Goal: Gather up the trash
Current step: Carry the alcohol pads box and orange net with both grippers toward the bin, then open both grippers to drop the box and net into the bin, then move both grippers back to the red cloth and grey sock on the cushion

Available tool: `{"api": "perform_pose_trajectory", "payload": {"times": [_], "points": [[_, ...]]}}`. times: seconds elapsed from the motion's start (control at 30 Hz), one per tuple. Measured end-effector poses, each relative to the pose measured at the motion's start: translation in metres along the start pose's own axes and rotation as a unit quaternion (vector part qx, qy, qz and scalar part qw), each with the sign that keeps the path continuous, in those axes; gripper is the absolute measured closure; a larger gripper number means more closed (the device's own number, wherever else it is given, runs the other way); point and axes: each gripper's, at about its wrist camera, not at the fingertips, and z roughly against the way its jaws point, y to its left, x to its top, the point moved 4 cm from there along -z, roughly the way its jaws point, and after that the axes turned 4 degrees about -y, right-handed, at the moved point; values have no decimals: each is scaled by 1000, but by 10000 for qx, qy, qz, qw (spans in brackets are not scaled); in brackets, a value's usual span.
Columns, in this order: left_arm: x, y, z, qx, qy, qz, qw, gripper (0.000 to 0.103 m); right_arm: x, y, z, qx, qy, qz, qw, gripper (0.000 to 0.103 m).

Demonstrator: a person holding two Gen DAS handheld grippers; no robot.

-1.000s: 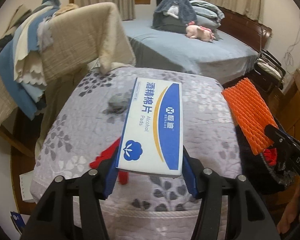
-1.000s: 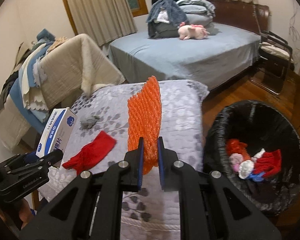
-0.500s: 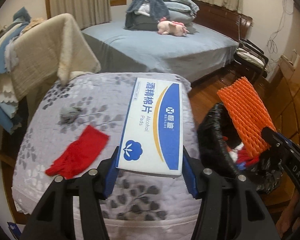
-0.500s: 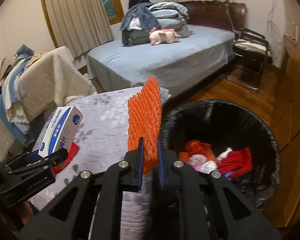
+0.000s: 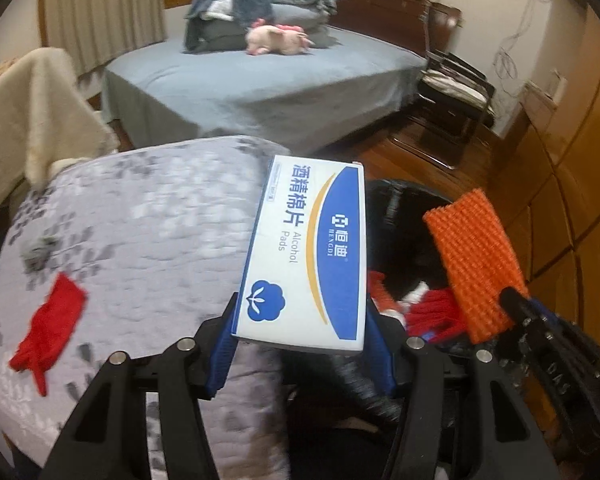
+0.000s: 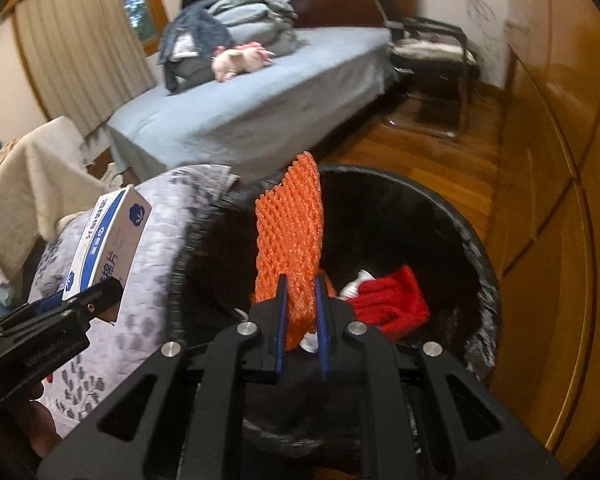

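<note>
Orange foam net [image 6: 290, 236]: clamped upright between the narrow-set jaws of the right gripper [image 6: 302, 320]; long axis runs up and away from the jaws; it hangs directly over the open mouth of the black-lined bin [image 6: 474, 240].
Alcohol pad box [image 5: 306, 252]: clamped across its width by the left gripper [image 5: 300, 340], jaws half apart on its sides; long axis points away from the jaws; its far end reaches the bin's near-left edge, the rest over the grey floral cover [image 5: 148, 216].
Nearer hand: right, already above the bin; left sits just beside the rim.
Bin contents: red cloth [image 6: 392, 300] and white scraps.
Left on cover: red glove [image 5: 48, 328], small grey wad [image 5: 36, 250].
Change from earlier frame: both hands have swung right from over the cover toward the bin; grips unchanged.
</note>
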Motion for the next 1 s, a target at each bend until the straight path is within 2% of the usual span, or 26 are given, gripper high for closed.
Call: {"api": "perform_pose_trajectory", "payload": {"times": [0.2, 0.3, 0.4, 0.43, 0.47, 0.53, 0.77, 1.0], "points": [[0, -38, -35, -174, 195, -237, 9994, 47, -9, -27, -26, -147, 196, -235, 9994, 91], [0, -53, -51, -265, 267, -374, 9986, 45, -10, -35, -38, -185, 280, -342, 9988, 86], [-4, -64, -72, -283, 409, -594, 9970, 35, -14, -43, -52, -307, 425, -423, 9977, 81], [-5, -65, -76, -253, 430, -672, 9965, 35, -15, -45, -53, -321, 439, -458, 9975, 80], [-7, -64, -77, -244, 451, -725, 9960, 35, -16, -47, -53, -334, 439, -483, 9973, 80], [-10, -62, -79, -186, 460, -786, 9957, 31, -20, -50, -51, -388, 432, -507, 9970, 69], [-15, -26, -59, -31, 411, -598, 9974, 26, -25, -53, -36, -431, 397, -655, 9961, 68], [-15, 20, -24, 191, 202, -384, 9989, 22, -19, -11, -6, -216, 181, -443, 9986, 68]]}}
